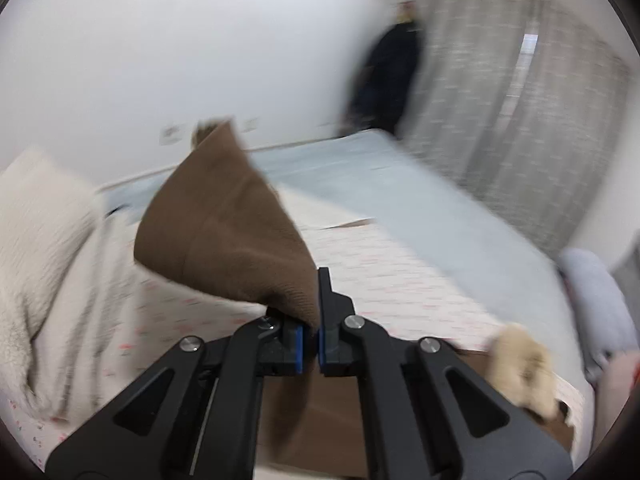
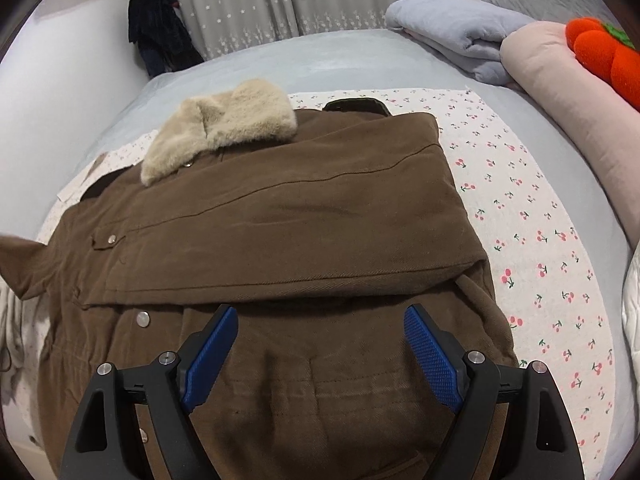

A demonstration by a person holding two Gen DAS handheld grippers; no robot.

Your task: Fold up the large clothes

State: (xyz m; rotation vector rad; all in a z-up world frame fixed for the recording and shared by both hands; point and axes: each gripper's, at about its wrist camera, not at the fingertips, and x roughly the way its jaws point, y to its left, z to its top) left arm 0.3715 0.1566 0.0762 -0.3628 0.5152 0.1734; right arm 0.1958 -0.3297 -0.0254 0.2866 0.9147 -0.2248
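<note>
- The bed [image 2: 360,60] had a pale blue cover.
- A cherry-print sheet [image 2: 532,220] lay flat on the bed.
- The brown coat [image 2: 300,220] lay on this sheet.
- A folded grey blanket [image 2: 452,28] and a pink bolster [image 2: 560,92] lay beyond the sheet.

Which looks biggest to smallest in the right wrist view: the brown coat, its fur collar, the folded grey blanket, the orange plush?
1. brown coat
2. fur collar and folded grey blanket: alike, unranked
3. orange plush, partly cut off
</note>
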